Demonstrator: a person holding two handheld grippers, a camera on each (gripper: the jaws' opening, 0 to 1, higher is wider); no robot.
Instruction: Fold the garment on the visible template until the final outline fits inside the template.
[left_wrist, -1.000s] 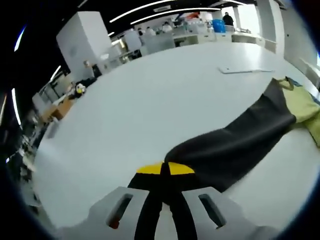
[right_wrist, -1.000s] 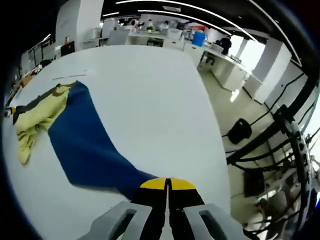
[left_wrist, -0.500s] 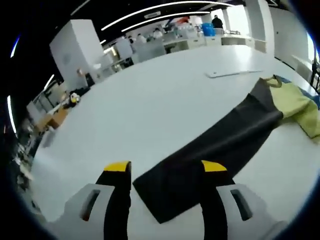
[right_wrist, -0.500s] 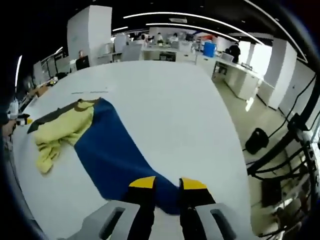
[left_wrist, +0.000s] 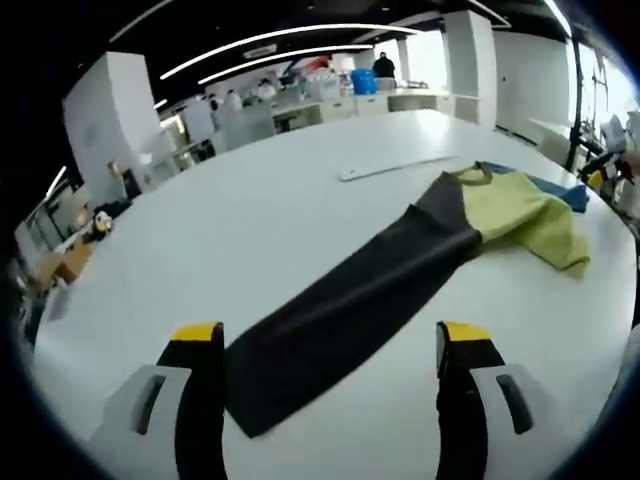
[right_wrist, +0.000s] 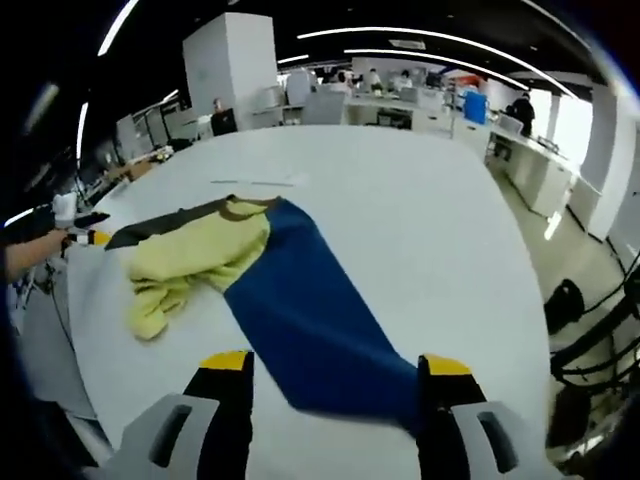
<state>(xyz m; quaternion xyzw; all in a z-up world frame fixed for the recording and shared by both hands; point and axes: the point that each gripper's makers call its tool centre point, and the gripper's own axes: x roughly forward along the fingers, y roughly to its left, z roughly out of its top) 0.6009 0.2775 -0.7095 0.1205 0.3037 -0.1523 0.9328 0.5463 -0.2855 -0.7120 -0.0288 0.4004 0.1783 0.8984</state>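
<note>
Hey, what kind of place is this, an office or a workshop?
Most likely an open-plan office or lab: a large white table, rows of desks behind it, and long ceiling strip lights.

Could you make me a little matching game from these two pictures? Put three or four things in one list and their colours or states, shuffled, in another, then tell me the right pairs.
Things:
1. left sleeve
2. right sleeve
3. garment body
4. left gripper

Colours or states:
A. yellow-green, bunched up
B. open, jaws spread apart
C. dark grey, laid out flat
D. blue, laid out flat

Pairs: 1-C, 2-D, 3-A, 4-B
</note>
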